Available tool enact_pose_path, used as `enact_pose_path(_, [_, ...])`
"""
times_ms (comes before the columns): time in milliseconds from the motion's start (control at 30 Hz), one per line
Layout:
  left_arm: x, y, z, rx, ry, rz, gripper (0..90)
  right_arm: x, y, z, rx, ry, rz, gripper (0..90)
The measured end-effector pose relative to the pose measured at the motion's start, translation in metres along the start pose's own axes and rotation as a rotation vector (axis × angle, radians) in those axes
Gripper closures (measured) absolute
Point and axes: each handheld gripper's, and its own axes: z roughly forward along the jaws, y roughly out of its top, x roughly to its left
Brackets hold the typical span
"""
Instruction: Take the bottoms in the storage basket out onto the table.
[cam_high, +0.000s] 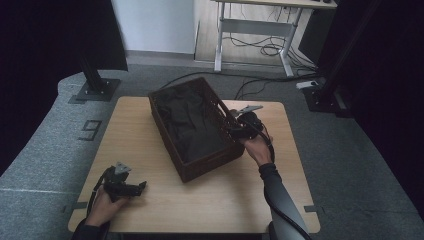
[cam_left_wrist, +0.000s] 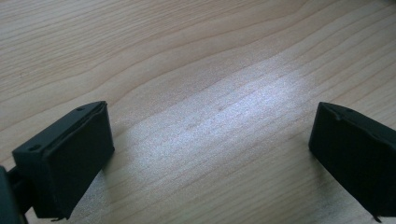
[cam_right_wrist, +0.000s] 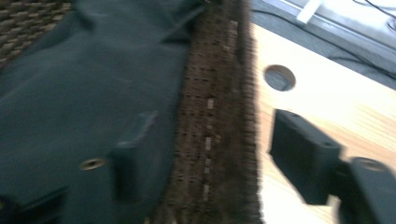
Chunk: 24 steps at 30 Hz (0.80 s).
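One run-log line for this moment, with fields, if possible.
left gripper: open, over bare table | right gripper: open, astride basket wall | dark cloth: inside basket

Grey carpet floor (cam_high: 350, 165) surrounds the light wooden tabletop (cam_high: 150, 190). At twelve o'clock stands a white wall (cam_high: 155, 25); at one o'clock a white-legged desk (cam_high: 255, 25) with tangled cables (cam_high: 270, 50) beneath. Black curtains (cam_high: 45, 50) hang at ten and two o'clock.

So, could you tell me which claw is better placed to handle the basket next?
Right: the right claw straddles the basket wall, jaws open. The left claw rests apart on the table.
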Motion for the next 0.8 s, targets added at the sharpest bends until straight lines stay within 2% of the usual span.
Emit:
enact_pose_path(33, [0.000, 0.000, 0.000, 0.000, 0.000, 0.000, 0.0, 0.009, 0.000, -0.003, -0.002, 0.010, -0.028, 17.4])
enact_pose_path(100, [0.000, 0.000, 0.000, 0.000, 0.000, 0.000, 0.0, 0.012, -0.001, -0.003, -0.005, 0.018, -0.035, 16.6])
enact_pose_path(267, [0.000, 0.000, 0.000, 0.000, 0.000, 0.000, 0.0, 0.028, -0.006, 0.002, 0.000, 0.059, -0.044, 0.0])
enact_pose_path(367, [0.000, 0.000, 0.000, 0.000, 0.000, 0.000, 0.0, 0.035, -0.009, 0.009, 0.015, 0.091, -0.060, 0.0])
enact_pose_path(467, [0.000, 0.000, 0.000, 0.000, 0.000, 0.000, 0.0, 0.038, -0.011, 0.013, 0.024, 0.095, -0.061, 0.0])
enact_pose_path(600, [0.000, 0.000, 0.000, 0.000, 0.000, 0.000, 0.0, 0.035, -0.018, 0.021, 0.050, 0.101, -0.047, 0.0])
enact_pose_path(633, [0.000, 0.000, 0.000, 0.000, 0.000, 0.000, 0.0, 0.030, -0.022, 0.022, 0.039, 0.109, -0.001, 0.1])
enact_pose_path(800, [0.000, 0.000, 0.000, 0.000, 0.000, 0.000, 0.0, 0.028, -0.025, 0.019, 0.021, 0.110, 0.004, 2.3])
